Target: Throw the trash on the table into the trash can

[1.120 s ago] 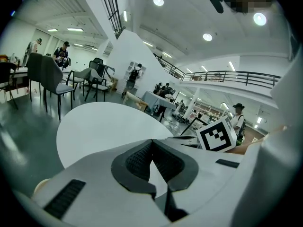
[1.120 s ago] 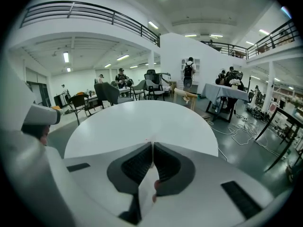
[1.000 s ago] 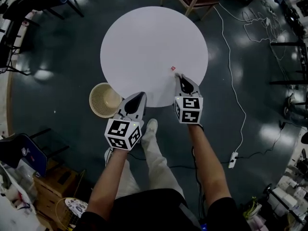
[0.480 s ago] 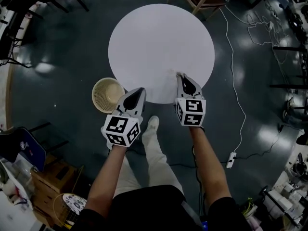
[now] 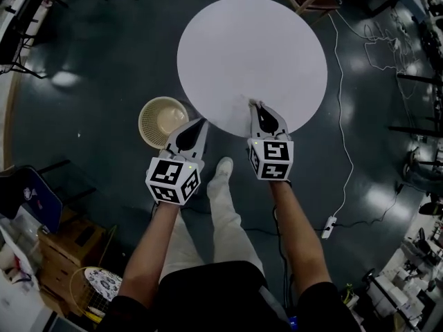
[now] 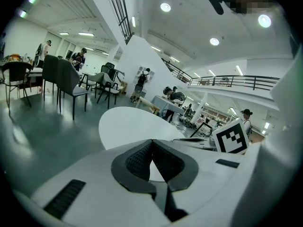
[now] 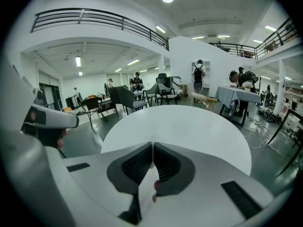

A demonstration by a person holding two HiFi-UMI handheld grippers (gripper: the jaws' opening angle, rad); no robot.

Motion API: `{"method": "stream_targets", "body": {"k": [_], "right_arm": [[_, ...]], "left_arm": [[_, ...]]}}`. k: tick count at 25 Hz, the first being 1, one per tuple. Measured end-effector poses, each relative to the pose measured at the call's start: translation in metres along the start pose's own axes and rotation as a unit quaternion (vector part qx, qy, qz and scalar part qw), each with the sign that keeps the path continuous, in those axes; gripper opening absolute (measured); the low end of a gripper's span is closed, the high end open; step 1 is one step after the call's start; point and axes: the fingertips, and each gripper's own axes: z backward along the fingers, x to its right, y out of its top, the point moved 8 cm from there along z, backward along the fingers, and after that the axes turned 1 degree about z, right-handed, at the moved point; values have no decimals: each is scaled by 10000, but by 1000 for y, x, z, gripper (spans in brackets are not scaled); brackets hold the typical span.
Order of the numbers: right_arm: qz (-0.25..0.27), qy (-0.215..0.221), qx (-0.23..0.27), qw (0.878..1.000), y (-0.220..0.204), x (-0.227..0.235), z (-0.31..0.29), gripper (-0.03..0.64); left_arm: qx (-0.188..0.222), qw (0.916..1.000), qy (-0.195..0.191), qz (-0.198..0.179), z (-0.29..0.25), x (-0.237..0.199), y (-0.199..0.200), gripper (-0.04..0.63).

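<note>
Jaws of right gripper [image 7: 152,146] pinch, seemingly, a red scrap [image 7: 155,185].

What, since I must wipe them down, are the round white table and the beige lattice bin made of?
Round white table: likely laminate or painted board, matte; uniform, without glare. Beige lattice bin: probably moulded plastic, possibly wicker; openwork wall, too small to tell.

The round white table [image 5: 252,54] fills the upper centre of the head view, its whole top open to reach. At centre left, a round woven beige basket [image 5: 142,123] stands open-mouthed just beside the table's edge, with dark floor [image 5: 90,116] free around it.
</note>
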Motion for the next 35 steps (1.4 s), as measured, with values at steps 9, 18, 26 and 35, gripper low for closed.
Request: {"method": "stream_targets", "body": {"k": [9, 18, 26, 35], "right_arm": [[176, 401, -69, 9990, 4, -80, -27, 25], [351, 962, -204, 9945, -4, -165, -57, 25], [392, 1360, -378, 9892, -24, -233, -88, 25], [471, 1602, -678, 9836, -68, -294, -132, 25]], "left_arm": [[261, 9990, 314, 185, 50, -63, -1, 11], [265, 9964, 692, 413, 92, -125, -17, 11], [227, 9918, 1057, 676, 127, -181, -47, 11], [104, 9877, 1193, 1006, 145, -239, -95, 11]]}}
